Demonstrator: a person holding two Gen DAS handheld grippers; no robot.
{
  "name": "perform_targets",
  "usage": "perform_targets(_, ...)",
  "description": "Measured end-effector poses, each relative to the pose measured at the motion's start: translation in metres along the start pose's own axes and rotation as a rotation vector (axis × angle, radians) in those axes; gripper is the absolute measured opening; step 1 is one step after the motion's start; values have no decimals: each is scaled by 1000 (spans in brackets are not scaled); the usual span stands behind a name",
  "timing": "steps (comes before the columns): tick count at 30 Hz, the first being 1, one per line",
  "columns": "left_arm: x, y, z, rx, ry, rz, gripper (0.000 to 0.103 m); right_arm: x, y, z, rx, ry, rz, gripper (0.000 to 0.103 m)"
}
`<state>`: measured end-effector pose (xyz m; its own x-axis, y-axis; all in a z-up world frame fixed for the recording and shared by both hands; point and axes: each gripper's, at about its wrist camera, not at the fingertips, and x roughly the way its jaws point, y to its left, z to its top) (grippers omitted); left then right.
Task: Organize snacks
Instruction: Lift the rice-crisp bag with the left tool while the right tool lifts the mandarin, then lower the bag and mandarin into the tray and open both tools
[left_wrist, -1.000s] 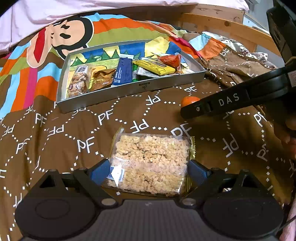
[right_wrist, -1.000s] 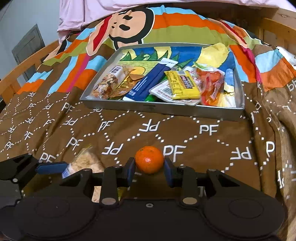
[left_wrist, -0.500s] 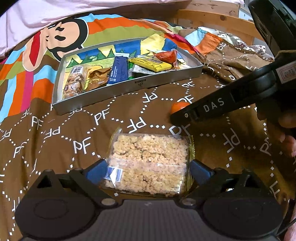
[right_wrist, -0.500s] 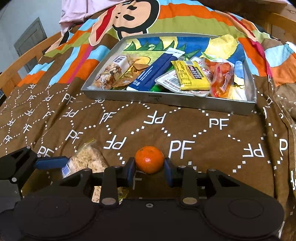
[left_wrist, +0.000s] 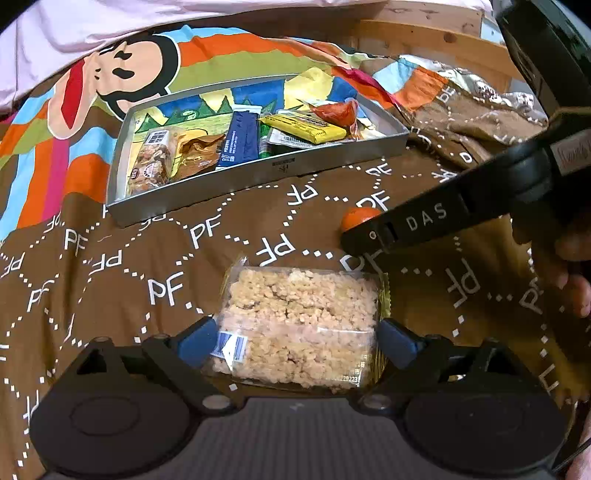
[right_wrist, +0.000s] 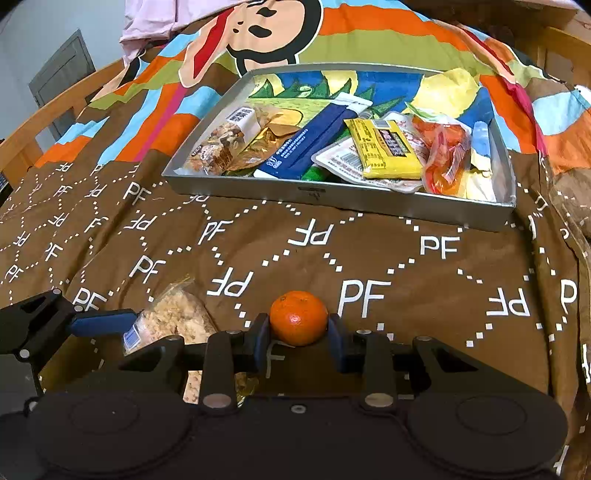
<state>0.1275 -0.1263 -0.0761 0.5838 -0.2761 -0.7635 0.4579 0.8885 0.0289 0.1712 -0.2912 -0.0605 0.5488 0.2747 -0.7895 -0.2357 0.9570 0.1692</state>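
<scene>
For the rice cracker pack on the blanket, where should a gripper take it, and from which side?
Grip the rice cracker pack across its short width at the near end, coming from above and in front. It lies flat on the blanket, and the left gripper already has a finger on each side edge.

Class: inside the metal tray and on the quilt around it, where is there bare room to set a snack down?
The grey metal tray is bare along its far side, behind the dark blue packet; its near half is crowded. The brown quilt lies bare between tray and small orange mandarin.
</scene>
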Motion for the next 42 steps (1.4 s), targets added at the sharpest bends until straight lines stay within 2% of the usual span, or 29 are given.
perform_targets(7,-9,7,5,-76,-38,-20,92,-7,5,2,-34,-48,10,35)
perform_targets(15,-26,18,17,-138,-180,22,92,-27,-2,11,-6,-199,-12,35)
perform_targets(20,-21,35,50,-202,-258,30,92,-35,-17,25,30,-336,-95,35)
perform_targets(24,-3,45,86,-200,-303,54,92,-31,-40,38,81,-402,-199,35)
perform_targets(27,20,50,110,-207,-307,61,92,-23,-61,40,145,-383,-237,35)
perform_targets(32,59,53,133,-255,-286,73,92,-16,-82,46,224,-368,-239,35)
perform_targets(35,75,50,138,-261,-277,90,92,-11,-86,48,231,-361,-245,36)
perform_targets(39,88,47,137,-281,-247,165,92,-3,-88,52,228,-346,-265,36)
perform_targets(42,95,49,133,-307,-228,173,92,5,-91,54,241,-322,-273,36)
